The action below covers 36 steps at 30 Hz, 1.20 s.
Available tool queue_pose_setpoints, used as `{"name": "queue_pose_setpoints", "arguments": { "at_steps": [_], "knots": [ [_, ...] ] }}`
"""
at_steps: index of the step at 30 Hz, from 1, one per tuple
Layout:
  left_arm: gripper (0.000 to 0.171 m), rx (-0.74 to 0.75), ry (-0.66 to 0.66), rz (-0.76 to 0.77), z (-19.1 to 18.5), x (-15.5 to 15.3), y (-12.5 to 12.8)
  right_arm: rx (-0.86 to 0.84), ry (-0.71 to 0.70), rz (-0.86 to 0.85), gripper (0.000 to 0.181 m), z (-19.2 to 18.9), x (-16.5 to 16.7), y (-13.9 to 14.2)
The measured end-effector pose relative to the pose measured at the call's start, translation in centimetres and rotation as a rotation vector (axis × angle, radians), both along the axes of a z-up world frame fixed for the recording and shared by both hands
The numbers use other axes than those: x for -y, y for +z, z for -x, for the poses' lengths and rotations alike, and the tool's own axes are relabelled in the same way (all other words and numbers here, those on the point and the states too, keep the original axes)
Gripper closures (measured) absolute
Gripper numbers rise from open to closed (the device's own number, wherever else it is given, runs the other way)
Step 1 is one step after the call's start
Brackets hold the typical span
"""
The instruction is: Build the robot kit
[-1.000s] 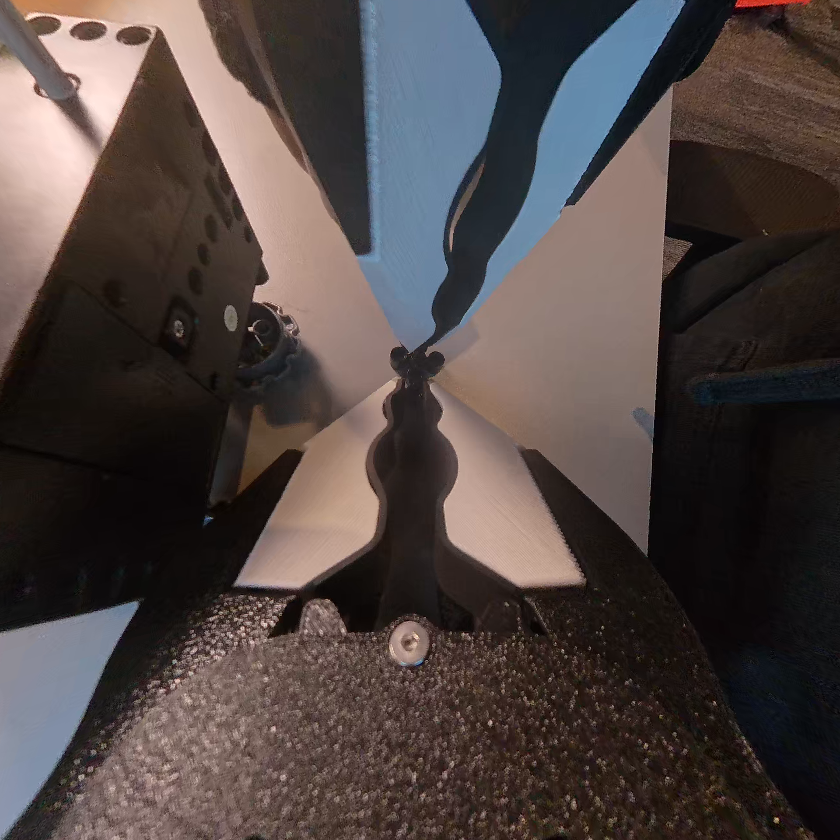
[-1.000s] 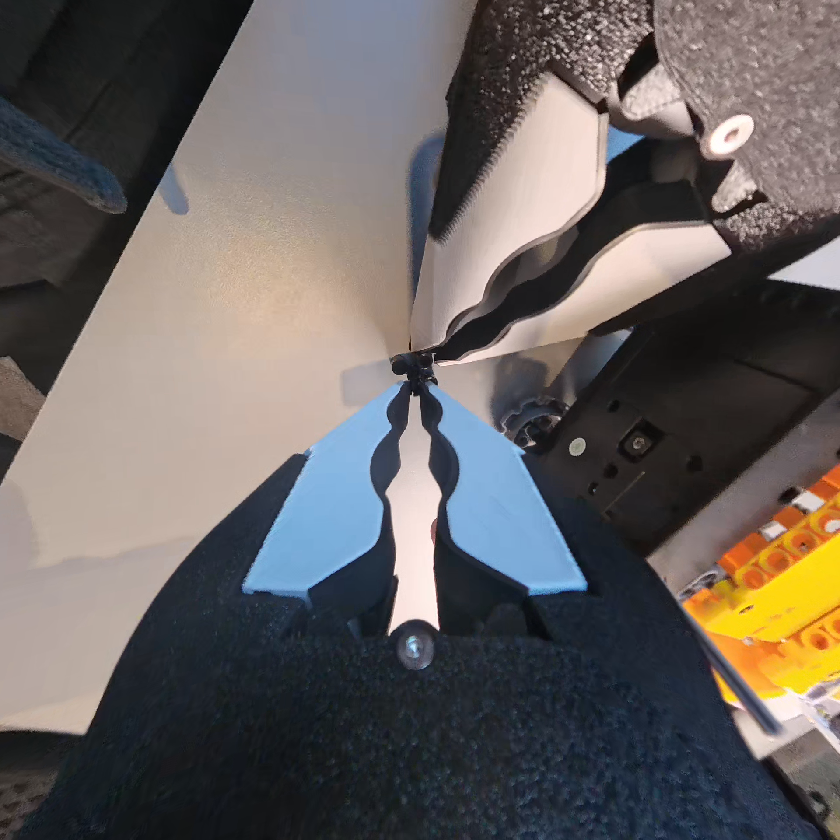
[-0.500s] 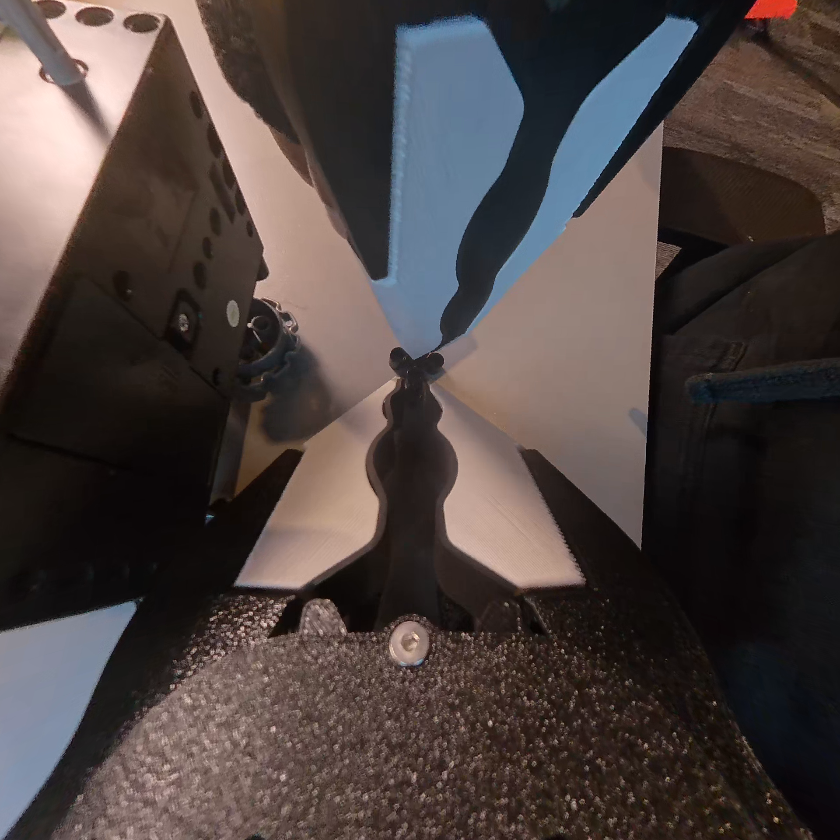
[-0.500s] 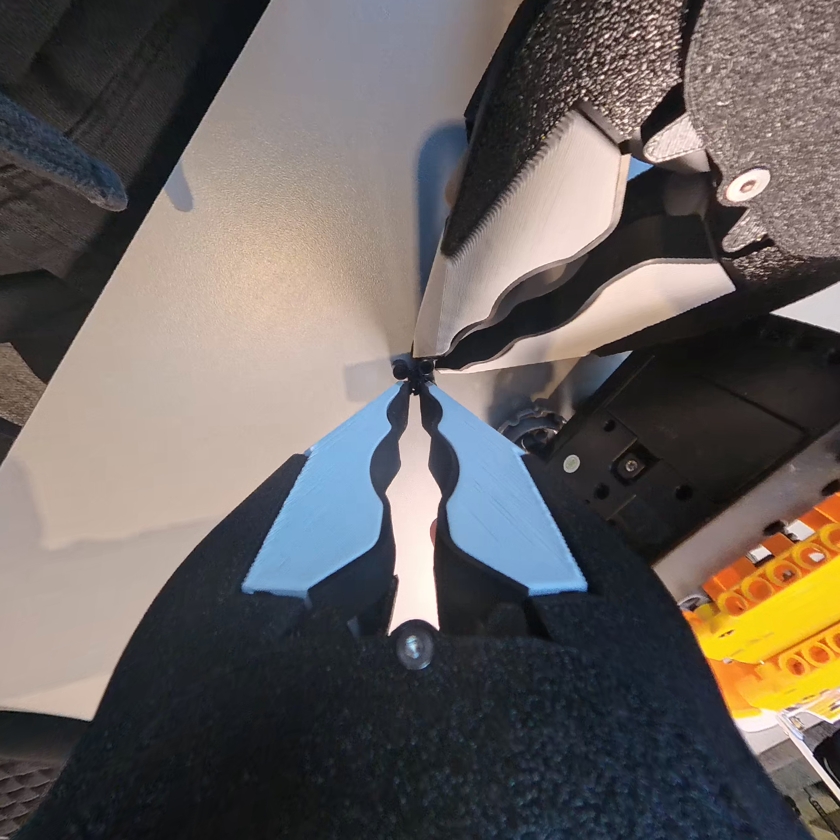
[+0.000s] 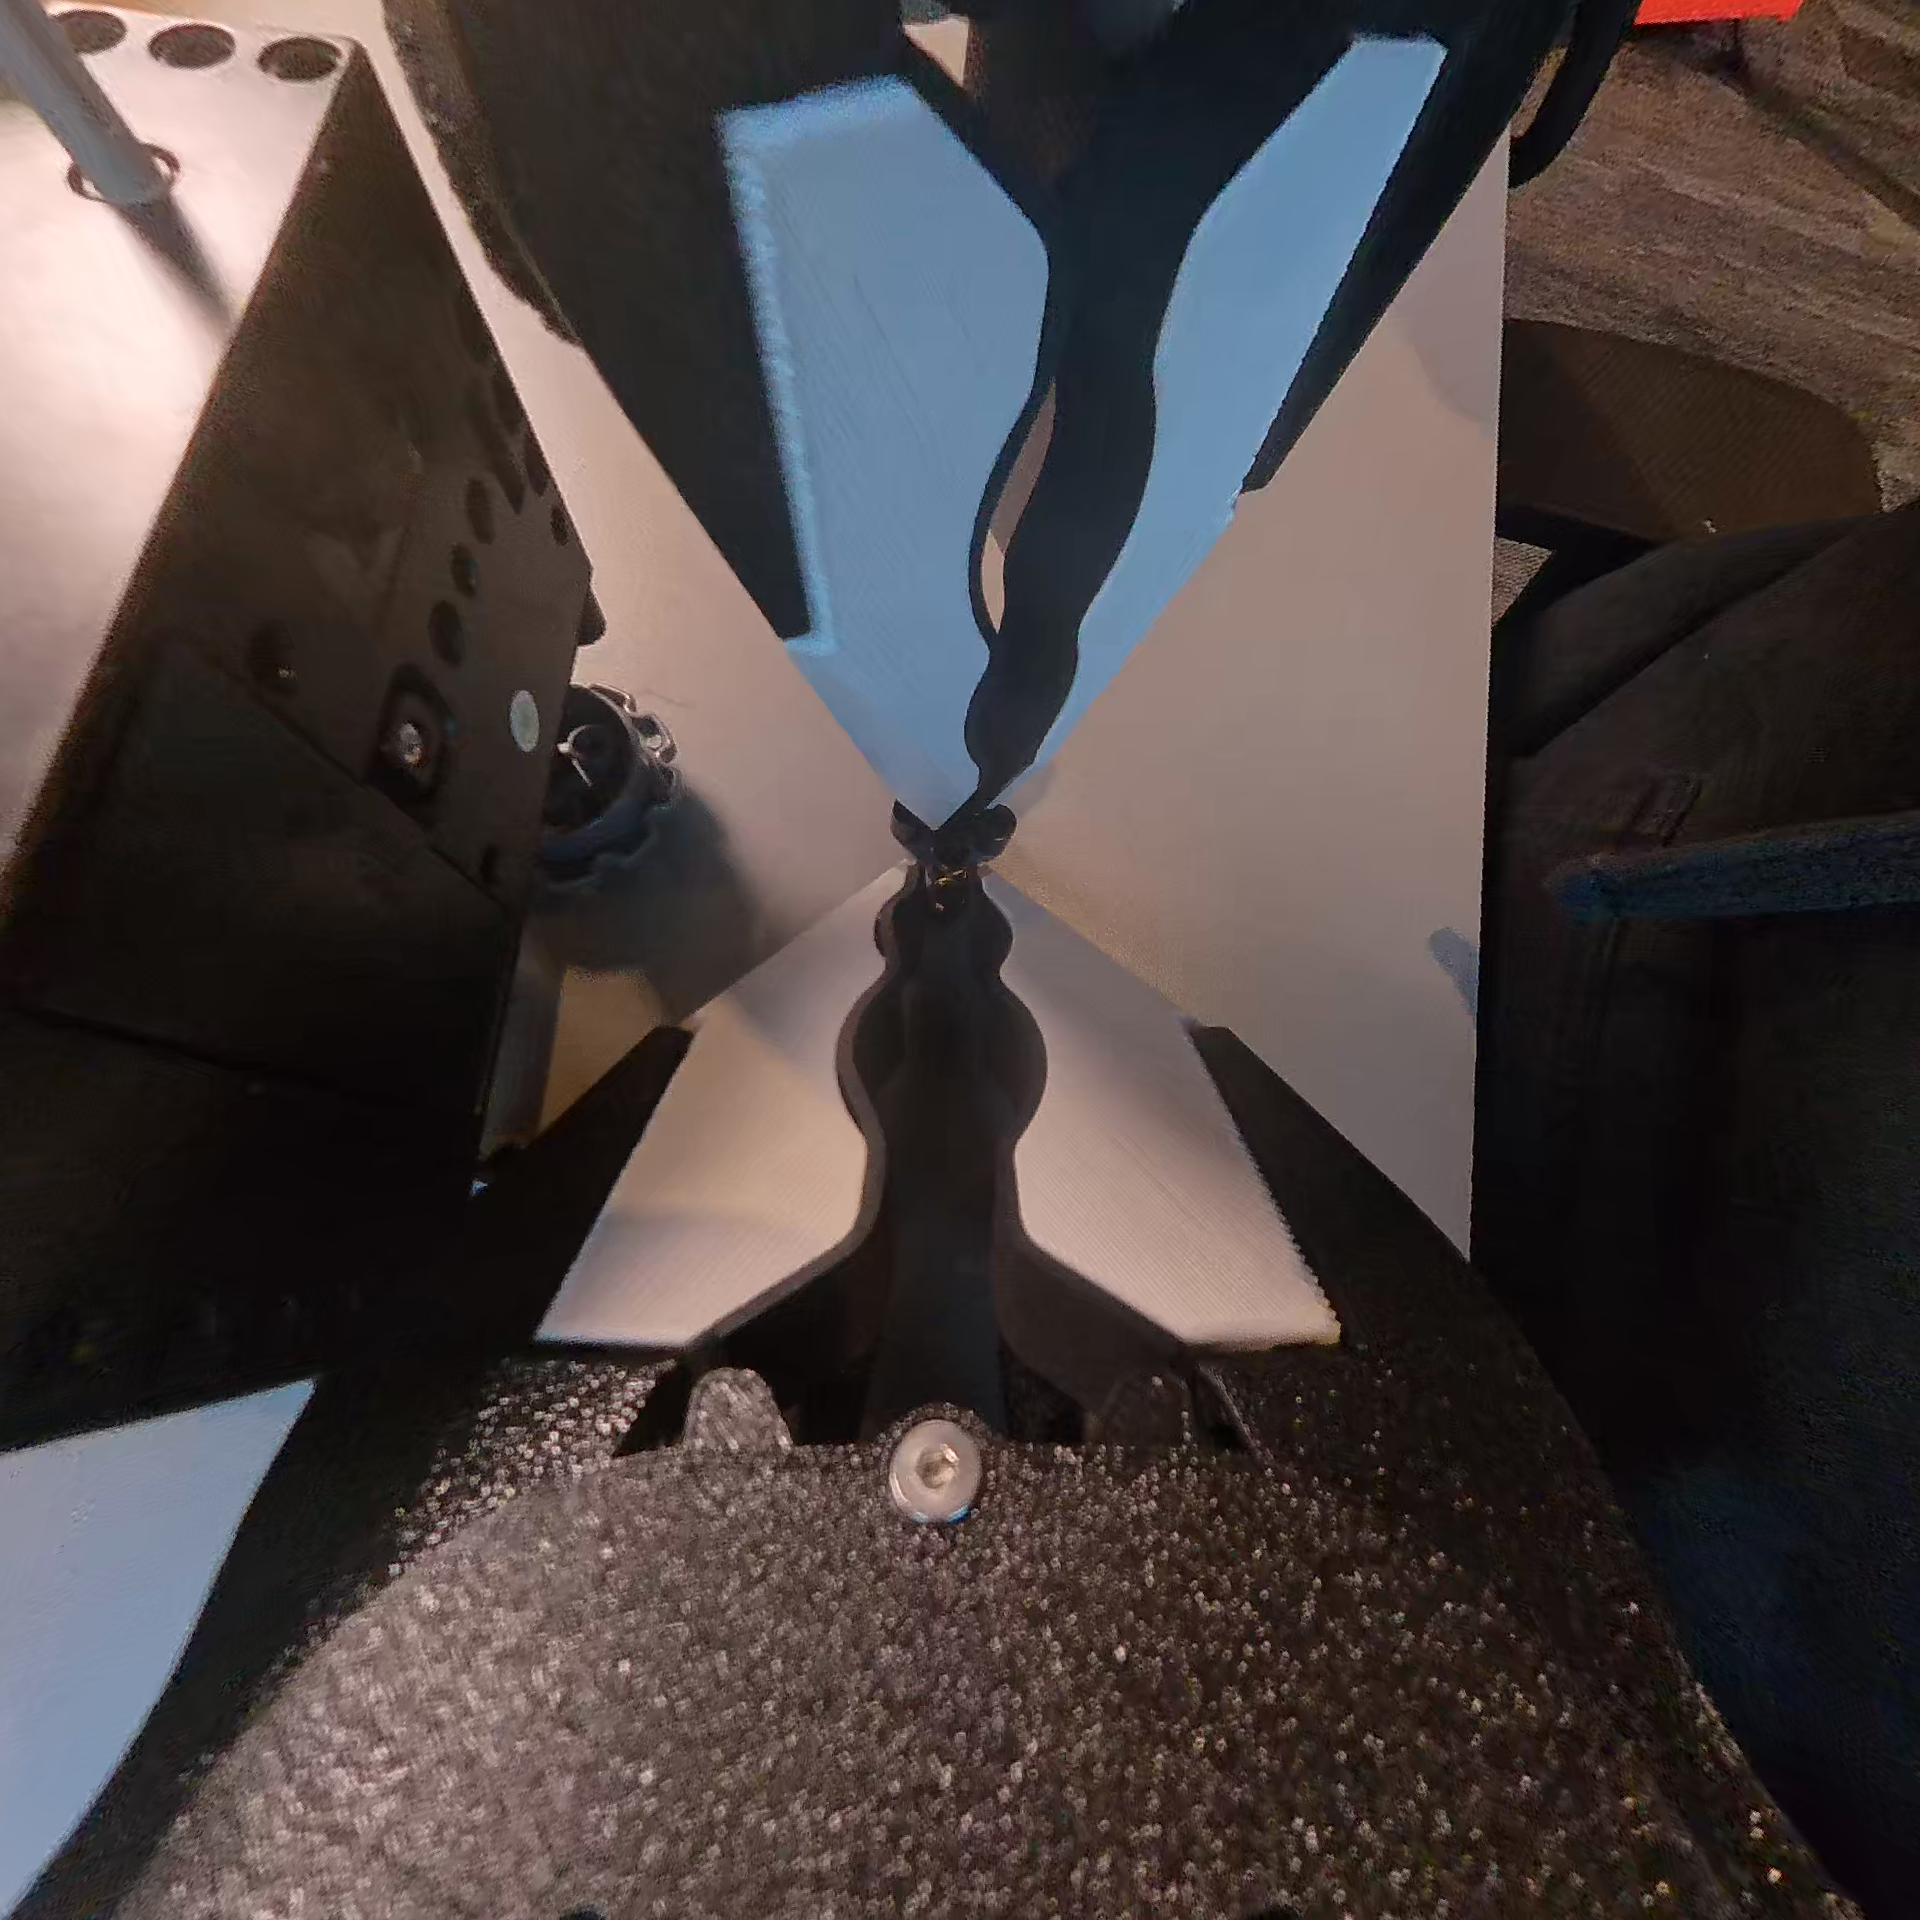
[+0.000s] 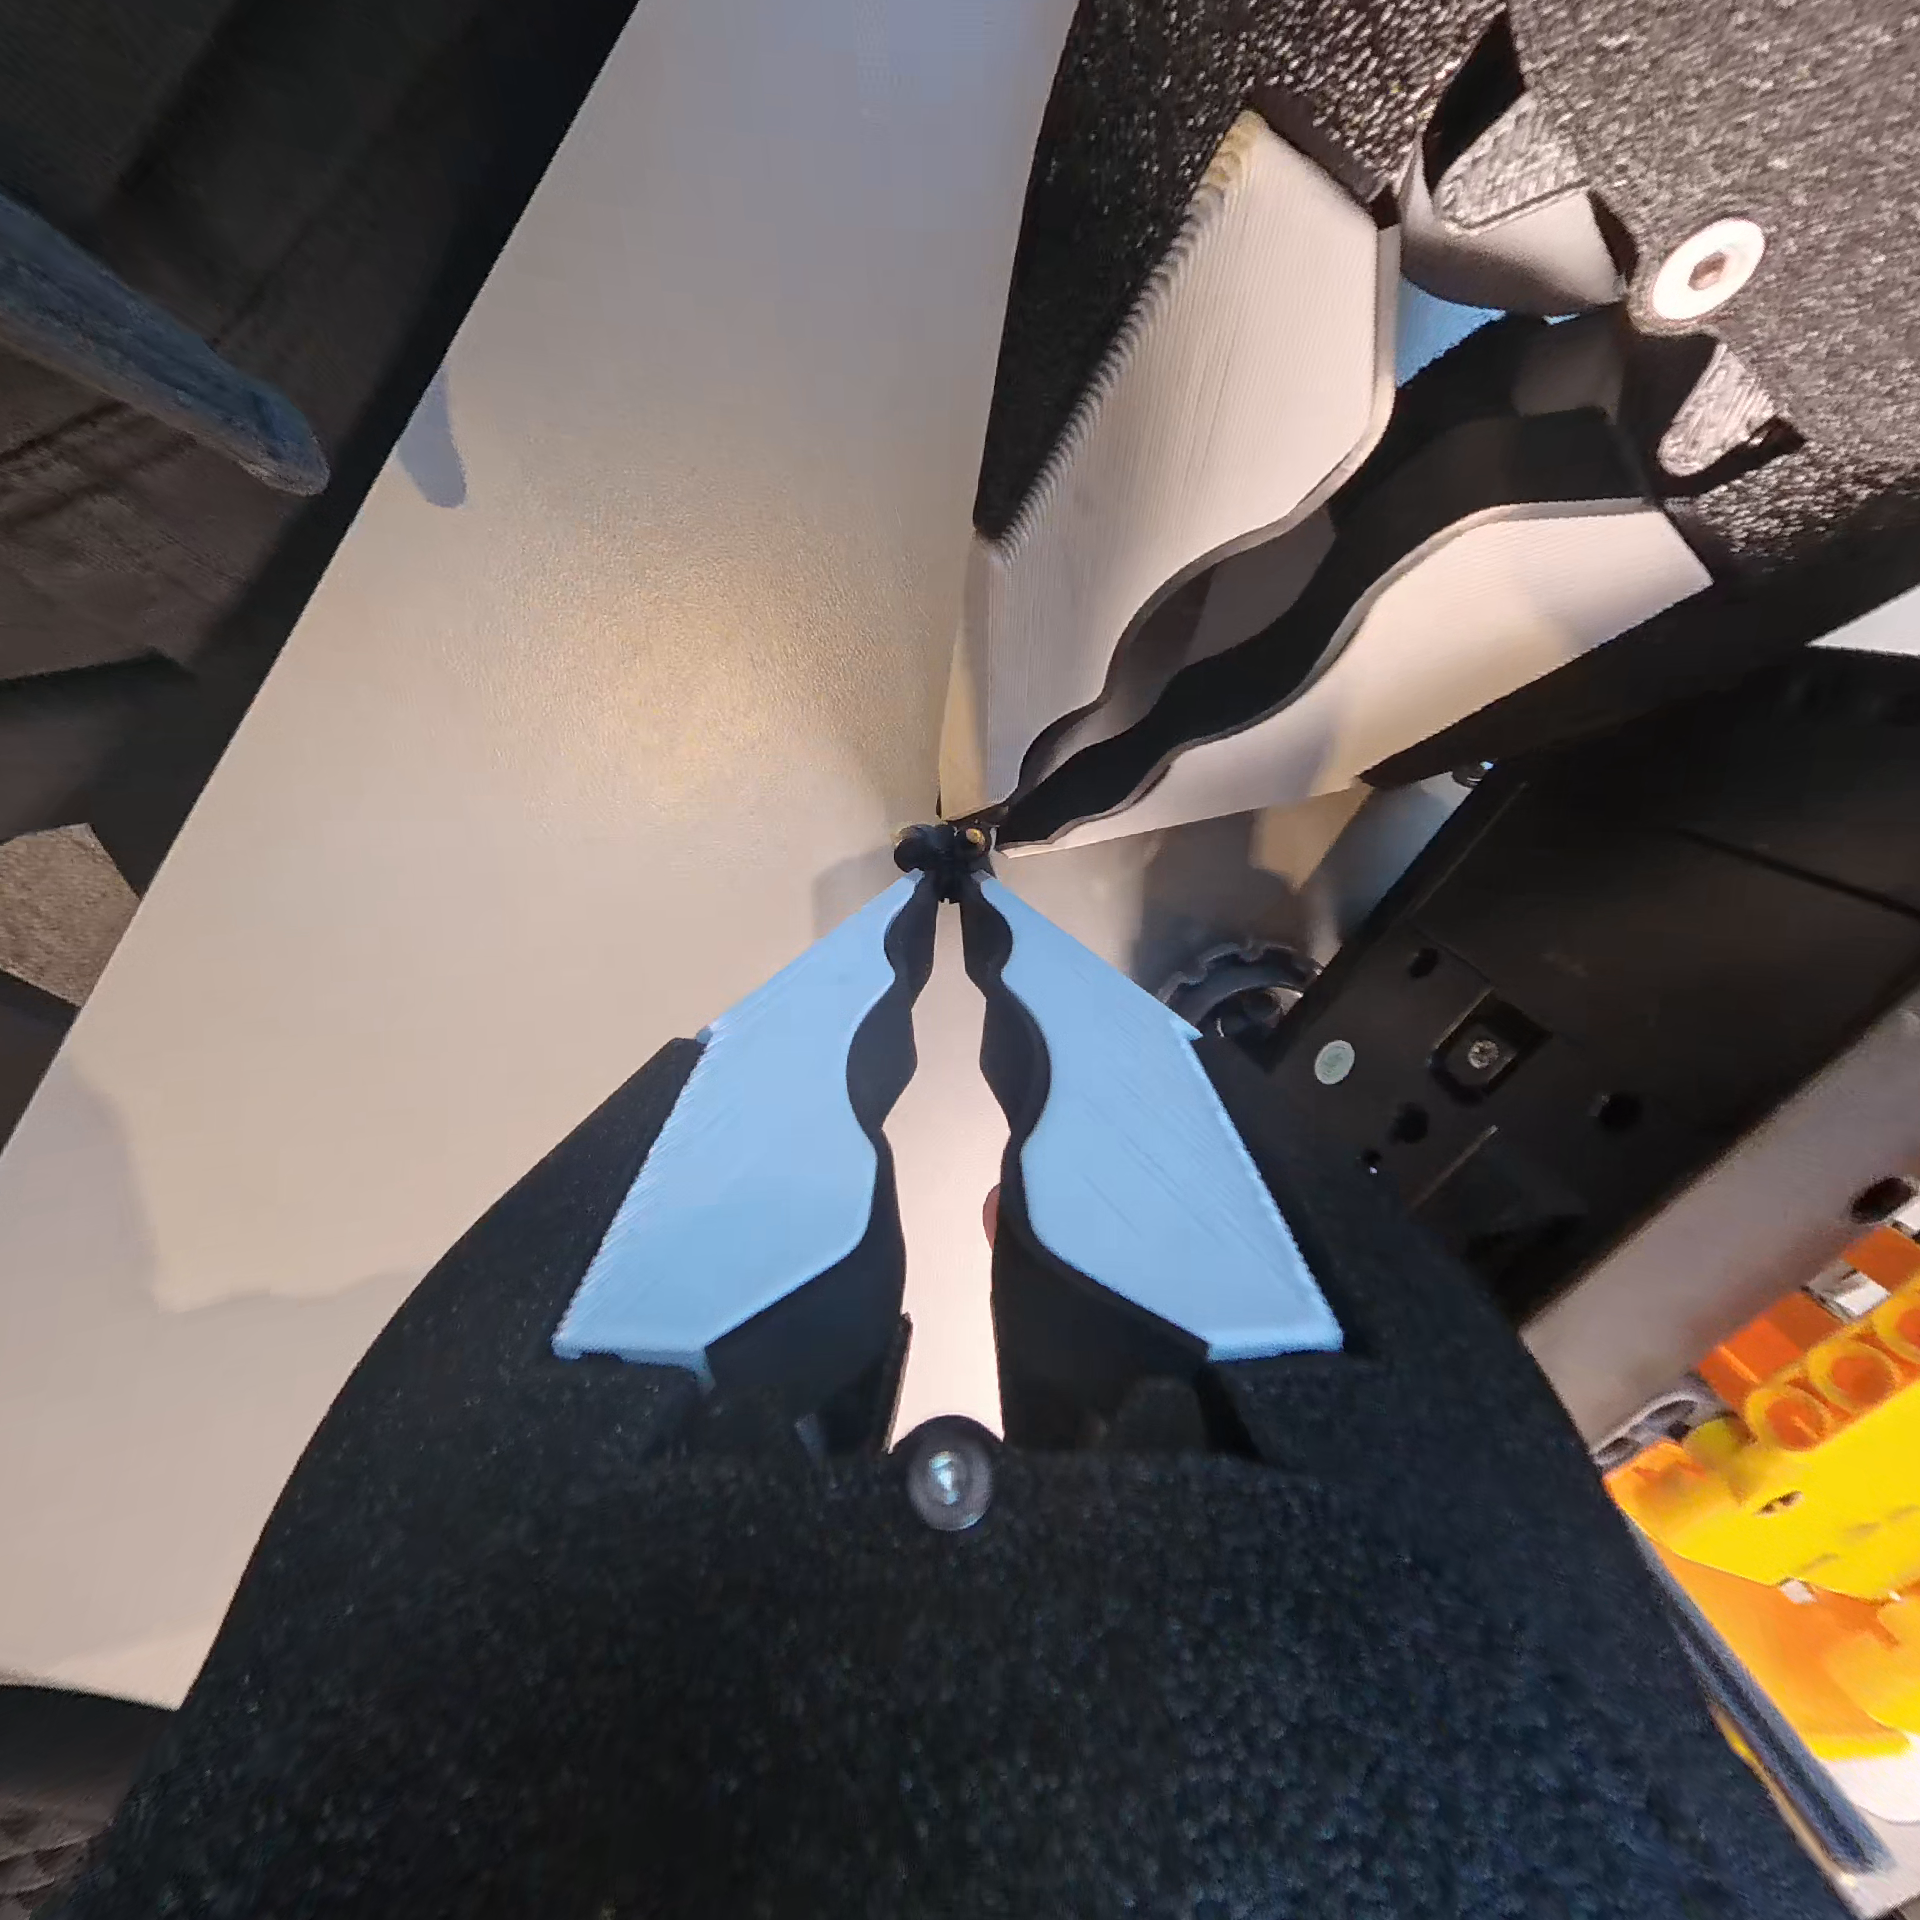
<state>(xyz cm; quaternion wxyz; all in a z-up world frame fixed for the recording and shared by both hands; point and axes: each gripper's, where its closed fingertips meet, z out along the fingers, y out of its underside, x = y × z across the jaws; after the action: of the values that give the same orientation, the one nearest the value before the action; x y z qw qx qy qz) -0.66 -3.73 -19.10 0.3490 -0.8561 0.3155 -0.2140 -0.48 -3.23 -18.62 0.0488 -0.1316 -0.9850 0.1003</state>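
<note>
A tiny black part with small round knobs (image 5: 951, 831) hangs in the air above the white table (image 5: 1299, 831), pinched from two sides. My left gripper (image 5: 940, 883), with pale grey fingers, is shut on its near end. My right gripper (image 5: 982, 795), with light blue fingers, comes in from the top and is shut on its far end. In the right wrist view the same part (image 6: 940, 844) sits between my right gripper (image 6: 948, 883) and the left gripper (image 6: 995, 823), which reaches in from the upper right. The two tips almost touch.
A black box with rows of holes (image 5: 260, 623) stands at the left, with a thin white rod (image 5: 62, 104) in its top and a black ribbed knob (image 5: 613, 790) beside it. The box (image 6: 1610, 987) shows at right, near orange and yellow blocks (image 6: 1818, 1455). Dark fabric (image 5: 1714, 935) lies beyond the table edge. Only a small space, under 4 cm, lies between the two pairs of fingers.
Both grippers stay shut on the small black part. The right gripper has swung so more of its fingers show in the left view; the left gripper sits slightly higher in the right view.
</note>
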Motion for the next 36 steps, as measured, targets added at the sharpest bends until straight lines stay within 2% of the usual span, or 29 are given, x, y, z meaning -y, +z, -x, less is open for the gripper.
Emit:
{"name": "queue_pose_setpoints", "arguments": {
  "at_steps": [17, 30, 36],
  "knots": [
    [0.167, 0.005, -0.002, 0.005, -0.03, 0.02, 0.00, -0.013, -0.006, 0.025, 0.177, -0.02, 0.04, 0.02],
    [0.168, 0.012, -0.003, 0.013, -0.07, 0.04, 0.02, 0.041, 0.027, 0.002, 0.177, -0.03, 0.04, -0.08],
    [0.168, 0.017, -0.006, 0.018, -0.05, 0.05, 0.02, 0.015, -0.009, 0.067, 0.177, 0.02, 0.04, -0.02]
  ]
}}
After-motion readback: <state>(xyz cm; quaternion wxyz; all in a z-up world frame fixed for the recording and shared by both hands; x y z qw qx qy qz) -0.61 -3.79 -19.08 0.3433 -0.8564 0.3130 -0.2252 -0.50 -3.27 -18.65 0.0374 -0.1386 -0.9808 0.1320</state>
